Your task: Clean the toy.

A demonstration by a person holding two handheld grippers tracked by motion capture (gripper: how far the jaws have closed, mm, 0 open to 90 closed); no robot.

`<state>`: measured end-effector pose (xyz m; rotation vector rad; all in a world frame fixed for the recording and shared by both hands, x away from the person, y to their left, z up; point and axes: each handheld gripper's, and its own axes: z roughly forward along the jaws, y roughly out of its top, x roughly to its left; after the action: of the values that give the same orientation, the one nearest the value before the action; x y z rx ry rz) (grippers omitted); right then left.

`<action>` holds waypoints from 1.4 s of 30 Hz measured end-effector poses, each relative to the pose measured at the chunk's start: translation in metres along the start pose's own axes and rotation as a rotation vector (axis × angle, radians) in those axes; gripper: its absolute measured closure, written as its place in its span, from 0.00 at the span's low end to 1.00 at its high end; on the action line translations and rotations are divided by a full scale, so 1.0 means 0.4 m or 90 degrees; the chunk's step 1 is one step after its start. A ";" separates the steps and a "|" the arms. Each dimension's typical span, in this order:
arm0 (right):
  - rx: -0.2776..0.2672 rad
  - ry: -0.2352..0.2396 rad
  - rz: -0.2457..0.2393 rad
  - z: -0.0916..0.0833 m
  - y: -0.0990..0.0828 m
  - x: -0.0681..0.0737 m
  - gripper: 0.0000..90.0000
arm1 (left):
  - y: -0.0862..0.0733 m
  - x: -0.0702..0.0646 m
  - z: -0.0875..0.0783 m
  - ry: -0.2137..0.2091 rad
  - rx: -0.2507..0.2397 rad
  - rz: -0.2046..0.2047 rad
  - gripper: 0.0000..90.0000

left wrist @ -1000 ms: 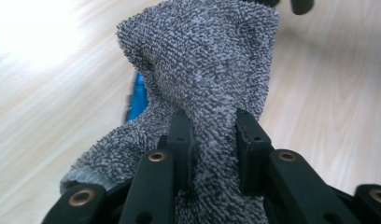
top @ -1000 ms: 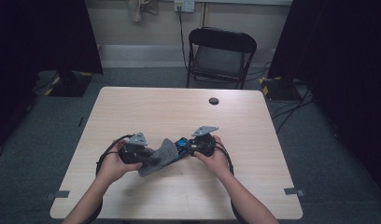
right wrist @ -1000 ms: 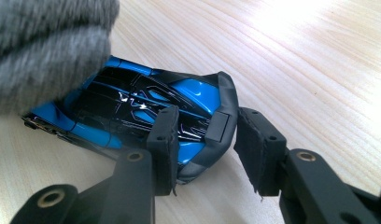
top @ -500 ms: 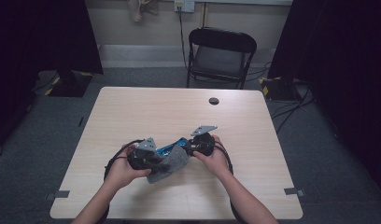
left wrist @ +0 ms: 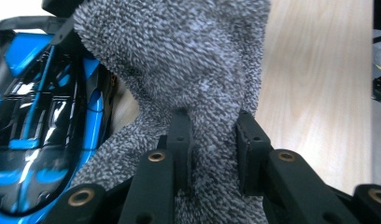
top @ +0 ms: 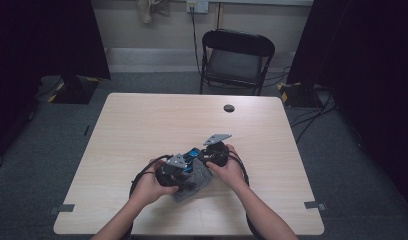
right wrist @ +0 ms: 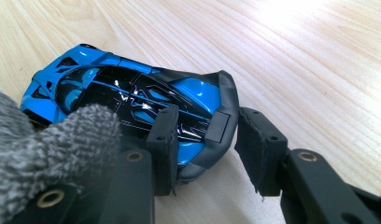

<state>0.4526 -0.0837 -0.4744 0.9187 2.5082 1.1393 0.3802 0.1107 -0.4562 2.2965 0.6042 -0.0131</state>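
Left gripper (left wrist: 209, 151) pinching grey cloth (left wrist: 188, 70) beside blue toy car (left wrist: 44, 116).

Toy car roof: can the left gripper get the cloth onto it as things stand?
Probably yes. The left gripper is shut on the grey cloth, with the blue toy car right beside it. The right gripper holds the car by its rear end, leaving the roof bare.

Grey terry cloth (left wrist: 188, 70) bunched, draped against glossy blue-and-black toy car (right wrist: 132, 100); car lies on wooden counter (right wrist: 296, 56).
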 end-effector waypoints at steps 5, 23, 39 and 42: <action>0.001 -0.001 -0.003 0.000 0.001 0.001 0.66 | 0.004 0.011 0.030 0.034 0.021 0.000 0.79; -0.001 -0.006 -0.019 0.001 0.001 0.009 0.66 | -0.040 0.037 -0.029 0.064 0.017 -0.035 0.80; 0.004 -0.007 -0.023 0.002 0.005 0.011 0.66 | -0.102 0.023 -0.097 0.072 0.034 -0.054 0.81; 0.005 -0.007 -0.023 0.003 0.006 0.012 0.66 | -0.094 0.015 -0.096 0.067 0.031 -0.043 0.81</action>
<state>0.4505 -0.0788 -0.4731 0.8767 2.5114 1.1111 0.3630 0.1620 -0.4546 2.3335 0.7429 0.0614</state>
